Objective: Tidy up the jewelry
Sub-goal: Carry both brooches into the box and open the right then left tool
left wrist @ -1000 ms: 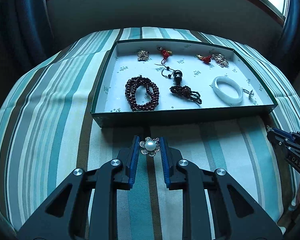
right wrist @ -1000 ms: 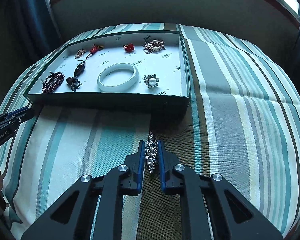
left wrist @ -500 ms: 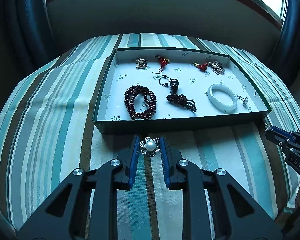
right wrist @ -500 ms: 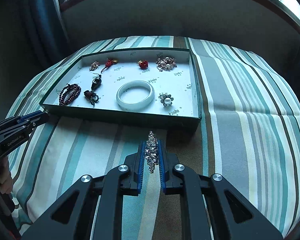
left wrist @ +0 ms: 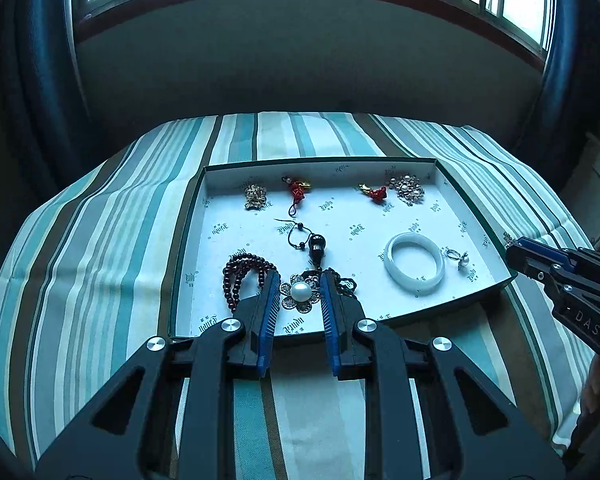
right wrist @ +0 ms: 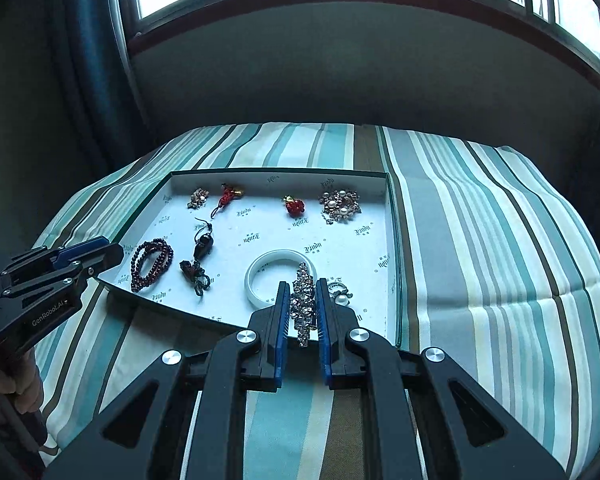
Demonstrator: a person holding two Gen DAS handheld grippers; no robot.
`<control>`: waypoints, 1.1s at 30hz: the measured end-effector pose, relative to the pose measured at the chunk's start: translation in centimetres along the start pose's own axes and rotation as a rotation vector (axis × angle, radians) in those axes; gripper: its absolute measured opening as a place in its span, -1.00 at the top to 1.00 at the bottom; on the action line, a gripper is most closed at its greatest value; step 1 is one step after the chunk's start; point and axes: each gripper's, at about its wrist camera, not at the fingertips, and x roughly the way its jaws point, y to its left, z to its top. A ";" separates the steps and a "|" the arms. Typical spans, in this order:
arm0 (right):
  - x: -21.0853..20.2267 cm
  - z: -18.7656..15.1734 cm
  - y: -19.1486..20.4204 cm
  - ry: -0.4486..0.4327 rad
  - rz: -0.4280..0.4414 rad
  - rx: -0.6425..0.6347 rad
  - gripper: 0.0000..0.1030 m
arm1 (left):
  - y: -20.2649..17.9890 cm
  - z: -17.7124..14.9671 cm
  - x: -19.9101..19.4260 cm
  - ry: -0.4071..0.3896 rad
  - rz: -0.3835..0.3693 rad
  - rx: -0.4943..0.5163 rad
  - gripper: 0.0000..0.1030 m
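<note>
Firmly, pearl brooch (left wrist: 301, 292) between left gripper (left wrist: 300, 294) pads

Pearl brooch (left wrist: 301, 292) — crystal clip (right wrist: 304, 304) — both aloft

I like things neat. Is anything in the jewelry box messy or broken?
Nothing looks broken or spilled. The pieces lie spaced apart in the box. Only the dark tassel pendant sprawls a bit, its hook trailing loose. The pearl flower brooch and crystal brooch are held in the grippers, not yet in the box.
</note>
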 end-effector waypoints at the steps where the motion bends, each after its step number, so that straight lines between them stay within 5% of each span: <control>1: 0.2 0.5 0.0 -0.006 -0.002 -0.002 0.74 | -0.3 0.4 0.2 -0.005 -0.002 0.004 0.60; 15: 5.5 5.0 -1.2 0.002 -0.036 -0.005 0.74 | -3.0 6.2 6.1 -0.014 -0.001 0.002 0.60; 33: 12.8 6.0 -1.9 0.113 -0.077 -0.021 0.74 | -3.5 7.3 15.0 0.151 0.054 0.005 0.59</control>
